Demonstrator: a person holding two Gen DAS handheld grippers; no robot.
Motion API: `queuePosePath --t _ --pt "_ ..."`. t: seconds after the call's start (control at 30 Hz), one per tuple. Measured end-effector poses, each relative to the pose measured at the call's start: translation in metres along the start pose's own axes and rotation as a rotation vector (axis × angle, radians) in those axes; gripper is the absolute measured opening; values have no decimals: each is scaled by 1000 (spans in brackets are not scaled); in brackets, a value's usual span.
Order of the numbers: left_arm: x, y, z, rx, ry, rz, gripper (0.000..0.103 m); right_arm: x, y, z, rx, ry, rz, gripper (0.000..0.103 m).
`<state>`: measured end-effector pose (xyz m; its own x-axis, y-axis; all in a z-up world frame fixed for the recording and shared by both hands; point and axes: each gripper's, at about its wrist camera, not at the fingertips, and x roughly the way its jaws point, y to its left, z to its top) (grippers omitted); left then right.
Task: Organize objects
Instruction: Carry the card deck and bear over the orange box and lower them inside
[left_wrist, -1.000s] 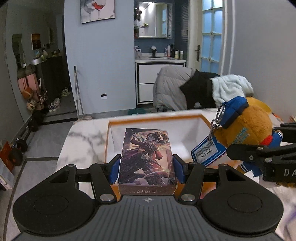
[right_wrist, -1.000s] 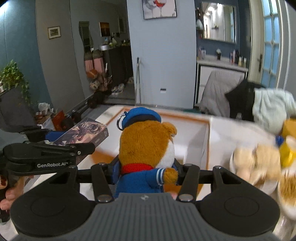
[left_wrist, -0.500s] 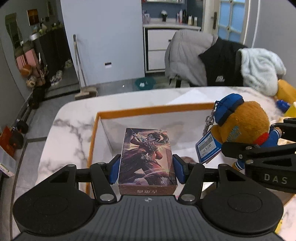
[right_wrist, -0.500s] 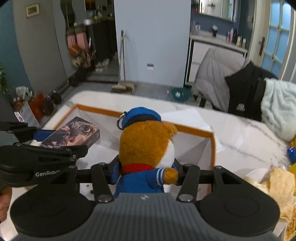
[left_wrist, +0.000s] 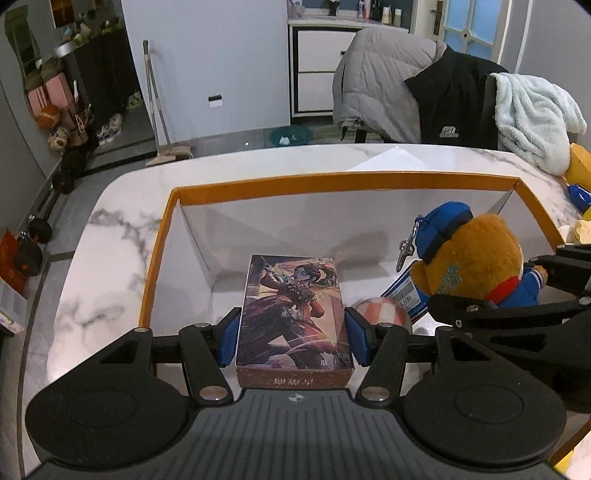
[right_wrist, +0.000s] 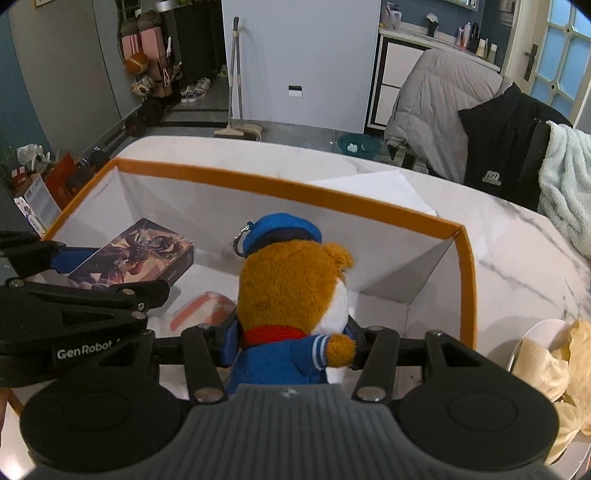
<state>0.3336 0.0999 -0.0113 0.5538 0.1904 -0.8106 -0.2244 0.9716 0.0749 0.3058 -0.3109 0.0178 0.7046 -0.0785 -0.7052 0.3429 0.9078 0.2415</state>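
Here, a white marble-patterned tabletop (left_wrist: 122, 206) carries a large open cardboard box with an orange rim and white inner walls (left_wrist: 332, 181). The left gripper (left_wrist: 293, 334) has its jaws closed on a flat rectangular card box printed with a fantasy warrior (left_wrist: 293, 314), held over the box interior. The right gripper (right_wrist: 291, 341) has its jaws clamped on a brown plush bear in a blue cap and blue jacket with a red scarf (right_wrist: 291, 291), also inside the rim. Below them, on the box floor, lies a round red-and-white striped soft thing (left_wrist: 382, 312). Beside the box, at right, a white plate of pale crumpled wrappers (right_wrist: 546, 365) sits on the tabletop. Grey, black and pale blue garments (left_wrist: 443, 85) hang over chairs beyond. Compared with a second ago, both grippers have come forward and down, from short of the box to within it.
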Motion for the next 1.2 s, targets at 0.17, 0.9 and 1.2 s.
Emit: queuePosePath --t 0.17,0.9,1.2 --pt "4 -3 4 5 25 10 67 5 -3 1 28 17 -1 54" --pt "15 -6 7 4 90 37 67 27 -12 6 102 141 -24 54" --pt "16 -7 7 7 106 35 67 29 -11 4 117 176 -23 54"
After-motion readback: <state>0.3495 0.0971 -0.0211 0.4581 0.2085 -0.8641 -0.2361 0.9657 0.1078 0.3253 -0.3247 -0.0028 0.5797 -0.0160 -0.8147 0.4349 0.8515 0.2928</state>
